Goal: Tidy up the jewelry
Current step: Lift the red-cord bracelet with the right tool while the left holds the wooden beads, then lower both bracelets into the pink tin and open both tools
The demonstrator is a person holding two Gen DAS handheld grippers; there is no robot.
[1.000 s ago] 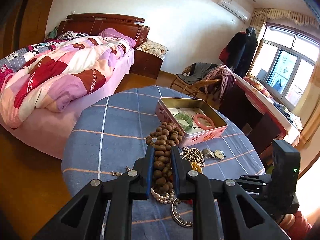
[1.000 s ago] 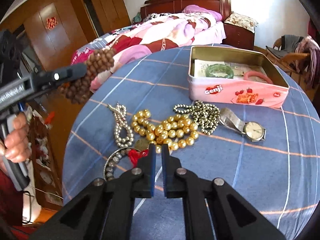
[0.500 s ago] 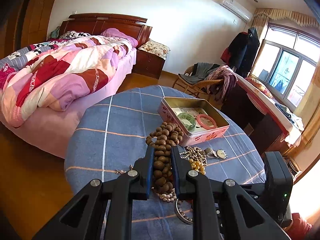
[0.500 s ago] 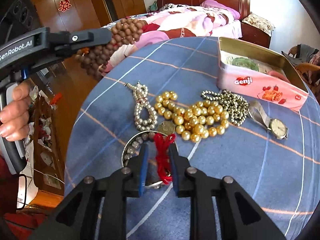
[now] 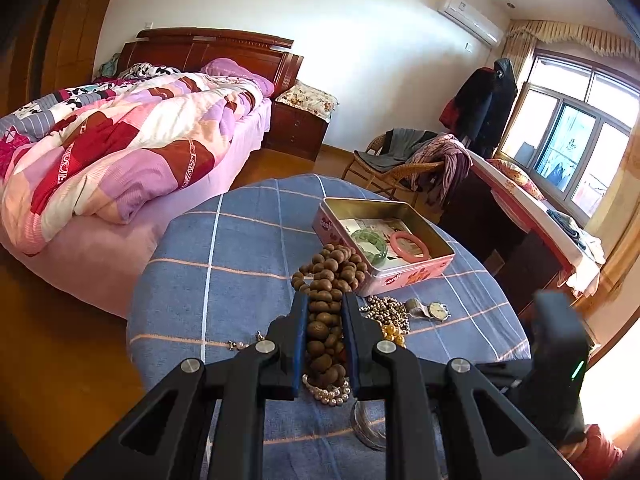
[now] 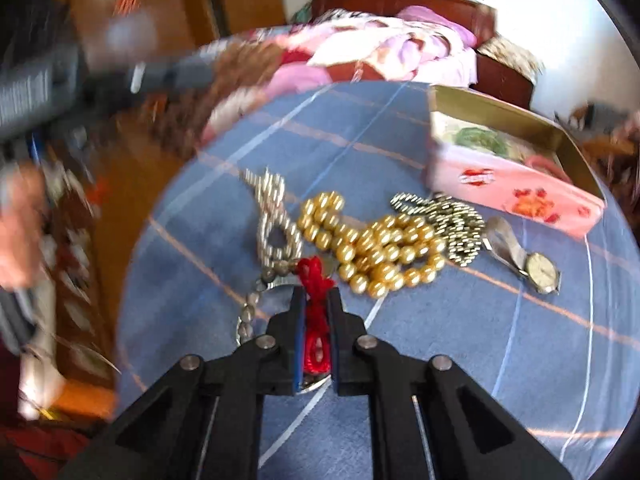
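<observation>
My left gripper (image 5: 324, 300) is shut on a brown wooden bead string (image 5: 329, 280) and holds it above the round blue table (image 5: 224, 264). The open pink tin (image 5: 404, 276) beyond holds a green bangle (image 5: 369, 242) and a pink bangle (image 5: 409, 245). My right gripper (image 6: 315, 294) is closed on the red cord (image 6: 315, 280) of a silver bead bracelet (image 6: 250, 312) near the table's front. Gold beads (image 6: 376, 248), a silver bead string (image 6: 276, 216), a dark metallic bead chain (image 6: 448, 216) and a wristwatch (image 6: 536, 268) lie beyond it, with the tin (image 6: 508, 184) at the back right.
A bed with a pink quilt (image 5: 120, 148) stands left of the table. A wicker chair with clothes (image 5: 404, 160) and a dark desk (image 5: 516, 232) are behind and right. The left gripper body (image 6: 56, 80) shows blurred at the right view's upper left.
My right gripper moved forward and closed on the red cord of the silver bracelet. My left gripper kept hold of the brown beads and rose a little; the right view is now motion-blurred.
</observation>
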